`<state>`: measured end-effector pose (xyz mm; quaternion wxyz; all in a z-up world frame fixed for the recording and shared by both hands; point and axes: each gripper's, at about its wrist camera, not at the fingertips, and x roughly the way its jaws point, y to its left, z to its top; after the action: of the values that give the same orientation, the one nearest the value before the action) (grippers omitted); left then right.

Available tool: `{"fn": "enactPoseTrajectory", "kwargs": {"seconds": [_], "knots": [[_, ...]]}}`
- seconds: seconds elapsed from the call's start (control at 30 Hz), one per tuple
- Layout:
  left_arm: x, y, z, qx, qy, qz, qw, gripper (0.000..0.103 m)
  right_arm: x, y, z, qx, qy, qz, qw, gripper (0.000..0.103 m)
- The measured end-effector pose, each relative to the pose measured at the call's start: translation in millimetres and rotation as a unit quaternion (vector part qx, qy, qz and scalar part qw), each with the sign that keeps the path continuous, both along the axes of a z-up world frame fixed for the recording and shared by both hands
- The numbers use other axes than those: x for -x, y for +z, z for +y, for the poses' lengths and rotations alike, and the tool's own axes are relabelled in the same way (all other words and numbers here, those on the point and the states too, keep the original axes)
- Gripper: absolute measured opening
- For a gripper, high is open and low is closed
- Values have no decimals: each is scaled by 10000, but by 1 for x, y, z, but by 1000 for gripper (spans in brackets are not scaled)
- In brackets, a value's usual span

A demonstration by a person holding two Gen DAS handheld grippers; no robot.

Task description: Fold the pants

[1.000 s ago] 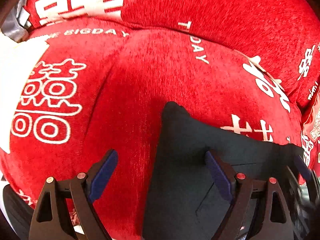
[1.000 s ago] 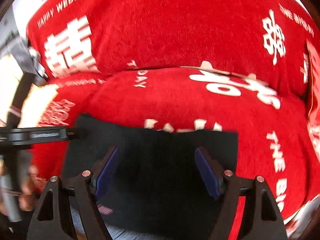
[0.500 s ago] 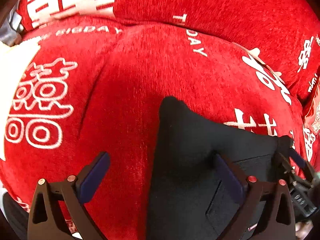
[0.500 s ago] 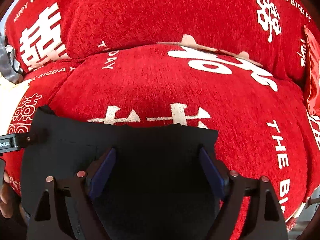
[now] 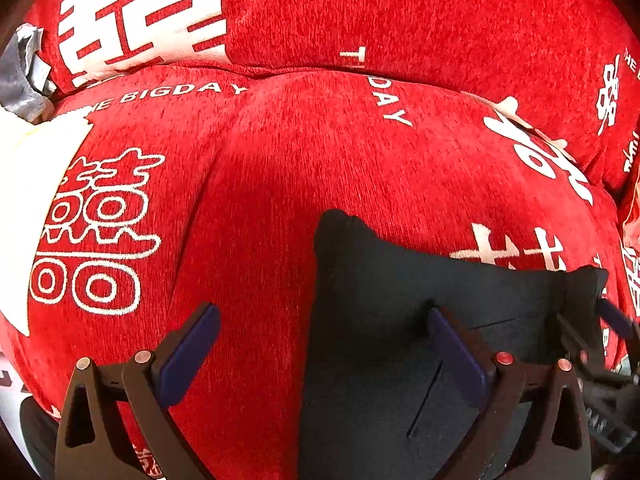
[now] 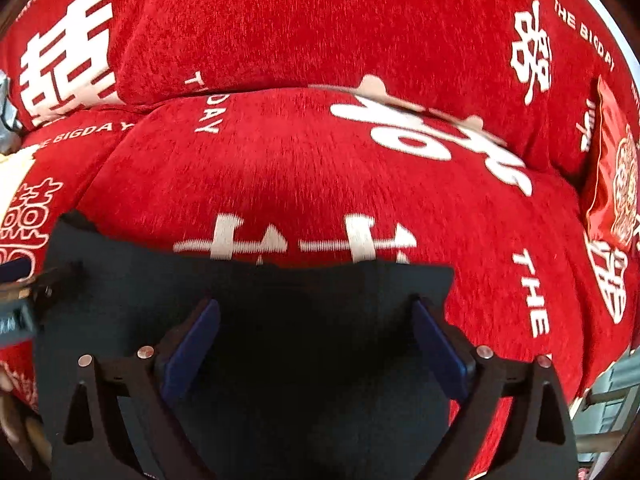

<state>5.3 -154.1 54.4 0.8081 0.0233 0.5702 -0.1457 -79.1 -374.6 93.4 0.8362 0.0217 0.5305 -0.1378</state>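
Releasing looks like the step in hand: both tools stand over the black pants (image 6: 248,304), which lie flat on the red sofa seat cushion (image 5: 304,160) as a compact rectangle. Nearest the lens in the right wrist view, the right hand-held gripper (image 6: 316,340) has its jaws spread wide — they have just been opening — with dark cloth under the gap but nothing pinched between the blue pads. The left hand-held gripper (image 5: 324,344) is likewise spread wide, its jaws having just been opening; one pad hangs over bare red cushion, the other over the pants near a slit-like pocket seam, and neither presses on anything. So both are released, and the garment rests on its own.

Judging by the squared far edge and the corner that stands a little proud at the left, a fold seems laid down. The next move likely calls for either taking a fresh pinch at one short edge to carry it over for another fold, or pressing the raised corner flat — soft plush underneath may let the cloth slide.

No container is in view. Farther off, the red back cushion (image 6: 320,20) carries white wedding lettering, and a red packet (image 6: 612,168) leans at the right.
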Motion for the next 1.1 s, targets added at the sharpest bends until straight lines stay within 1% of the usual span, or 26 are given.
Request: {"fn": "enactPoseTrajectory", "kwargs": {"seconds": [0.13,0.27,0.37,0.5,0.57,0.6,0.67,0.73,0.77,0.83,0.9,0.97,1.03,1.1], "knots": [[6,1,4,-6,-51,-8,10000,103,36,2,6,-133,71,-131,9998,100],[15,5,7,-64,-174,-99,9998,103,66,1,17,65,156,-203,9997,101],[20,6,12,-72,-214,-138,9996,103,84,1,16,-40,29,-263,9996,102],[35,8,24,-19,-314,-135,9994,103,100,-2,12,-181,-104,-148,9997,102],[45,14,33,66,-337,-165,9993,103,107,0,11,-202,-153,-82,9996,102],[51,18,39,181,-364,-163,9990,103,110,5,11,-202,-204,-83,9996,102],[60,22,48,406,-401,-140,9983,103,115,16,13,-122,-300,-196,9993,102],[70,24,51,577,-508,-115,9970,103,116,27,21,-30,-325,-409,9986,102],[76,24,51,618,-628,-109,9961,103,116,31,27,-11,-286,-501,9983,102],[85,22,53,565,-750,-131,9955,103,113,34,40,35,-118,-611,9981,102],[91,15,56,514,-808,-98,9954,103,110,30,52,94,47,-563,9984,102],[93,1,60,433,-821,76,9957,103,106,14,60,113,175,-298,9993,102],[94,-7,67,528,-778,212,9953,103,106,1,64,164,182,-145,9996,102],[96,-10,75,552,-759,248,9953,103,111,-3,64,229,224,-189,9993,102]]}}
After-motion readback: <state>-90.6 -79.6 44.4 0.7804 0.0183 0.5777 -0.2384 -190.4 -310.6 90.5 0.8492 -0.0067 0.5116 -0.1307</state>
